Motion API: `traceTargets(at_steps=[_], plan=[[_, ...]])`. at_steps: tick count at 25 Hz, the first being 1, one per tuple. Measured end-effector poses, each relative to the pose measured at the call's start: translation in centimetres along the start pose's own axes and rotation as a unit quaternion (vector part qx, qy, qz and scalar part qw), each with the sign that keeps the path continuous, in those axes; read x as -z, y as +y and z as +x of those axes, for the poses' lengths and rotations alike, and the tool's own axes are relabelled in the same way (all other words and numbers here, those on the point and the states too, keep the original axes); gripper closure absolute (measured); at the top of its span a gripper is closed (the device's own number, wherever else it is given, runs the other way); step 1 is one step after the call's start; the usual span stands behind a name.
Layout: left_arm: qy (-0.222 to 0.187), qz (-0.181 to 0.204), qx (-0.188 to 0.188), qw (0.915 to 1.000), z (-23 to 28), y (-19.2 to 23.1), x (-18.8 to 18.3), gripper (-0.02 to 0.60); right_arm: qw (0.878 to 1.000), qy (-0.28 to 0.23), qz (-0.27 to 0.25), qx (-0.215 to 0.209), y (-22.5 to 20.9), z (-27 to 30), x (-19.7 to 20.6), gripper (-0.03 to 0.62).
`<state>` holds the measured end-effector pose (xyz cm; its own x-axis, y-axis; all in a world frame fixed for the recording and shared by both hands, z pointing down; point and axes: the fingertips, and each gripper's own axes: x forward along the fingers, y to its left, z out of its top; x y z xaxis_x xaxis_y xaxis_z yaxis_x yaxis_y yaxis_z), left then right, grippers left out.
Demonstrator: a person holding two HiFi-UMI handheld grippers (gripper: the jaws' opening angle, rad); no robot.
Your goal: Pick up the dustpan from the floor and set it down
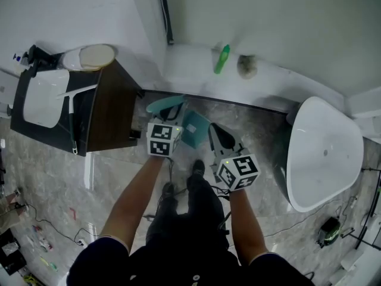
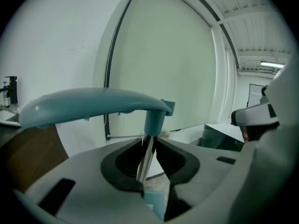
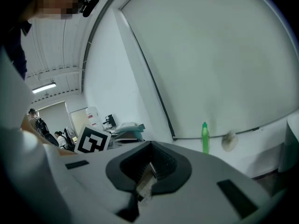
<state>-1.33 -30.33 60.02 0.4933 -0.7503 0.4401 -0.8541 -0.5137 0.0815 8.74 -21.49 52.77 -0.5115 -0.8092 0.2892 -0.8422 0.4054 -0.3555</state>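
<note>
Standing at the bottom of the head view, the person shows dark trousers and two bare forearms reaching up the frame, each with a grey hand-held gripper. The left gripper (image 1: 171,117) (image 2: 149,146) has its jaws closed on the thin silver rod of the teal long-handled plastic dustpan (image 1: 195,130) (image 2: 93,104); in the left gripper view the rod stands pinched between the dark pads, with the curved teal grip arching across just above them. In the head view the dustpan's square scoop hangs low at the centre of the frame, just ahead of the feet; whether it touches the grey marbled floor (image 1: 119,177) I cannot tell. The right gripper (image 1: 219,137) (image 3: 148,164) sits just right of the scoop, its jaws drawn together to a narrow slit with nothing held. Close on the left of the scoop juts the corner of a dark wooden vanity cabinet (image 1: 110,109) carrying a white basin (image 1: 41,103). A white oval bathtub (image 1: 324,154) fills the right side, well apart. Thin black cables (image 1: 59,231) trail over the floor at lower left. Beyond the scoop runs a low white ledge (image 1: 190,64) against the pale wall, bearing a green plastic bottle (image 1: 221,58) (image 3: 204,136) and a greyish round lump (image 1: 247,66) (image 3: 228,141) beside it.
</note>
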Motion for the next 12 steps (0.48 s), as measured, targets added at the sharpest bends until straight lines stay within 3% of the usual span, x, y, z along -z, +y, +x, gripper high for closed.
traceTargets(at_steps=[12], plan=[[0.010, -0.071, -0.035, 0.9968, 7.9, 2.2, 6.3, 0.480, 0.999, 0.034, 0.015, 0.019, -7.4, 4.0, 3.6, 0.588]])
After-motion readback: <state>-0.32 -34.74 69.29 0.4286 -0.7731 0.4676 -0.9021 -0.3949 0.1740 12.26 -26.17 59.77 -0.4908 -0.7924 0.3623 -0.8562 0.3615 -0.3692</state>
